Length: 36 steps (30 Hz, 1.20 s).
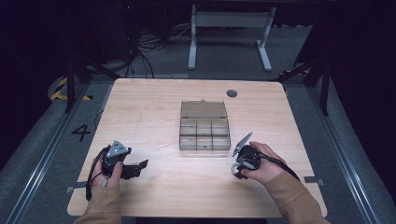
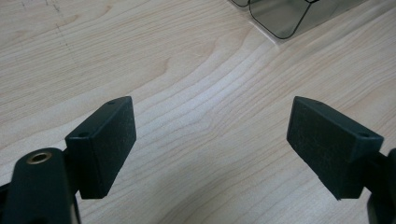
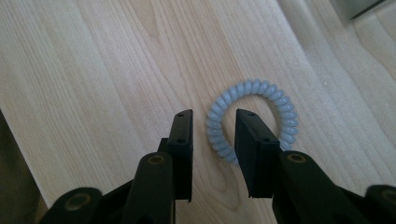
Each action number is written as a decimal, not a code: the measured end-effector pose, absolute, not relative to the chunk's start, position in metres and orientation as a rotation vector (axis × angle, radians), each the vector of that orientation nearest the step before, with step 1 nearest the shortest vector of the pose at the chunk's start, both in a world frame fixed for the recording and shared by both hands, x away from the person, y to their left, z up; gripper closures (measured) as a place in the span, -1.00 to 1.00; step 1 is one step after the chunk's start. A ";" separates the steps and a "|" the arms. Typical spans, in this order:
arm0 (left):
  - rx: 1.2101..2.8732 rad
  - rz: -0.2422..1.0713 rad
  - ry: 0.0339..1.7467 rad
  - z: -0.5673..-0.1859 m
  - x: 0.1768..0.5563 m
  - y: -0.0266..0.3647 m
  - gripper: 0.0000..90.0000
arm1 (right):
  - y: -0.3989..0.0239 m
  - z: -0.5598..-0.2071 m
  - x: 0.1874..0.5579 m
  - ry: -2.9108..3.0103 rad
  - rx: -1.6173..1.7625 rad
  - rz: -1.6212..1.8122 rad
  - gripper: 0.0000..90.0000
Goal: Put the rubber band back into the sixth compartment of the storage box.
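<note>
High view: the box (image 1: 204, 131) sits mid-table (image 1: 154, 196), bare wood all round. The left gripper (image 2: 211, 140) gapes wide over wood (box corner ahead). The right gripper (image 3: 214, 140), narrowly parted, straddles the coil band (image 3: 254, 119) near the front edge, not gripping it.

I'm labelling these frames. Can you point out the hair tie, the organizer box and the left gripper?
hair tie (image 3: 280, 100): right gripper view, its far coils.
organizer box (image 1: 205, 147): high view, its front wall.
left gripper (image 2: 211, 140): left gripper view, midway between its open jaws.

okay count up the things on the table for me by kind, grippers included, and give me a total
Clear compartment box: 1
Pale blue coil hair tie: 1
Handheld grippers: 2, the left gripper and the right gripper
Total: 4
</note>
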<state>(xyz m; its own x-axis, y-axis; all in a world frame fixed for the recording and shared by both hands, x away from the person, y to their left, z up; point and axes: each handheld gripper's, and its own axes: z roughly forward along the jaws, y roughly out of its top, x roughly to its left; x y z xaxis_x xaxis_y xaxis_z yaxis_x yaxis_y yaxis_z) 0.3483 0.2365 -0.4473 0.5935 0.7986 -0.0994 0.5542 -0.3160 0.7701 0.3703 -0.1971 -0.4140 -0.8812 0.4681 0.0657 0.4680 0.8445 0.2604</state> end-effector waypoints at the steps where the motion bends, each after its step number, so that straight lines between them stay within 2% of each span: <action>1: 2.014 0.384 1.073 -0.447 0.348 0.236 -0.63 | -0.197 -0.414 0.370 3.017 0.766 0.426 0.53; 21: 2.014 0.383 1.071 -0.448 0.348 0.237 -0.63 | -0.193 -0.425 0.373 3.029 0.743 0.362 0.62; 36: 2.012 0.384 1.069 -0.448 0.348 0.236 -0.63 | -0.192 -0.428 0.373 3.039 0.700 0.323 0.83</action>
